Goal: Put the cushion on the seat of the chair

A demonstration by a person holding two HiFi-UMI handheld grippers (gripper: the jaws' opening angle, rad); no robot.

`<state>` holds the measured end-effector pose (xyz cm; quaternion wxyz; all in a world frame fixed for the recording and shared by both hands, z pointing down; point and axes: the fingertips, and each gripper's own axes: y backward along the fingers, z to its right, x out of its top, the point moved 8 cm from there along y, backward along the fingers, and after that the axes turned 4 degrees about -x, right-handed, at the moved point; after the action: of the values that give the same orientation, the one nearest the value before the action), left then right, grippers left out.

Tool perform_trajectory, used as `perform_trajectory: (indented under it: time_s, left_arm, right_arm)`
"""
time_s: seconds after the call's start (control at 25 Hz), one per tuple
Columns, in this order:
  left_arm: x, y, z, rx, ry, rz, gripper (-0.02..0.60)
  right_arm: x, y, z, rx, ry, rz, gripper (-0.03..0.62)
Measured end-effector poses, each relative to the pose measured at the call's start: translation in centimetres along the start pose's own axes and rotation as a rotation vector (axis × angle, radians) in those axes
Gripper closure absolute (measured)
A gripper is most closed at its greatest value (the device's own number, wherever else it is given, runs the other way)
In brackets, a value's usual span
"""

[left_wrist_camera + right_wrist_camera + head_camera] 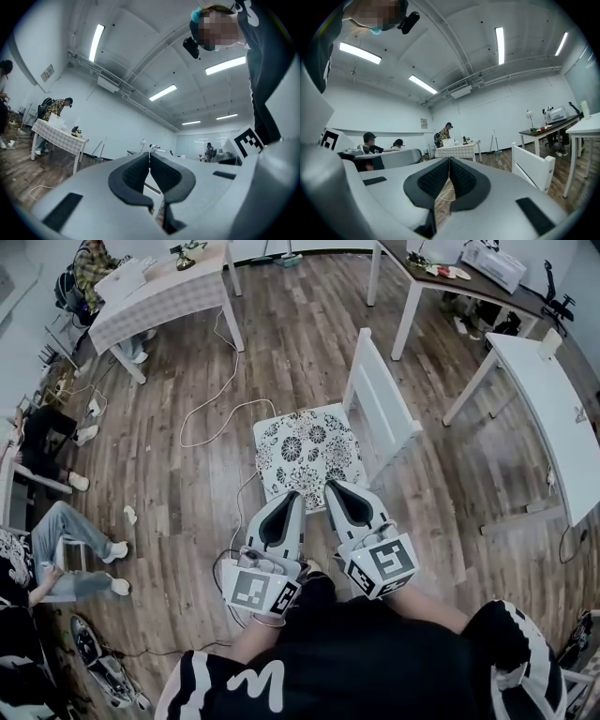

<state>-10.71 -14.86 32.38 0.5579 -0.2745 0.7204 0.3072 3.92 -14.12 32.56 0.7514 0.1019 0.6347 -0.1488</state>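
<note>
In the head view a black-and-white floral cushion (307, 448) lies flat on the seat of a white chair (380, 399), whose slatted back stands on the right side. My left gripper (292, 495) and right gripper (333, 486) are side by side just in front of the cushion's near edge, pointing toward it. Both are shut with nothing between the jaws. The left gripper (149, 161) in its own view shows its pads pressed together against the room's ceiling and far wall. The right gripper (449, 164) is likewise shut, with the chair (532, 171) to its right.
A table with a checked cloth (173, 292) stands at the back left, a wooden-topped table (469, 282) at the back right, and a white table (553, 418) at the right. A cable (220, 399) loops over the wooden floor. People (56, 549) sit at the left.
</note>
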Motion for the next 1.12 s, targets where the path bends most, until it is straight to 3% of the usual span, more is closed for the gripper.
perform_trajectory:
  time_s: [0.6,1.12]
  left_arm:
    - [-2.3,4.8,13.9,0.047,-0.022,-0.001,0.568]
    - [-2.9,9.1,20.6,0.089,-0.029,-0.002,0.568]
  right_arm:
    - [-0.4,13.6,1.1,0.042,-0.027,-0.003,0.571]
    - [-0.9,20.3,-0.1,0.095,-0.042,-0.016,0.571]
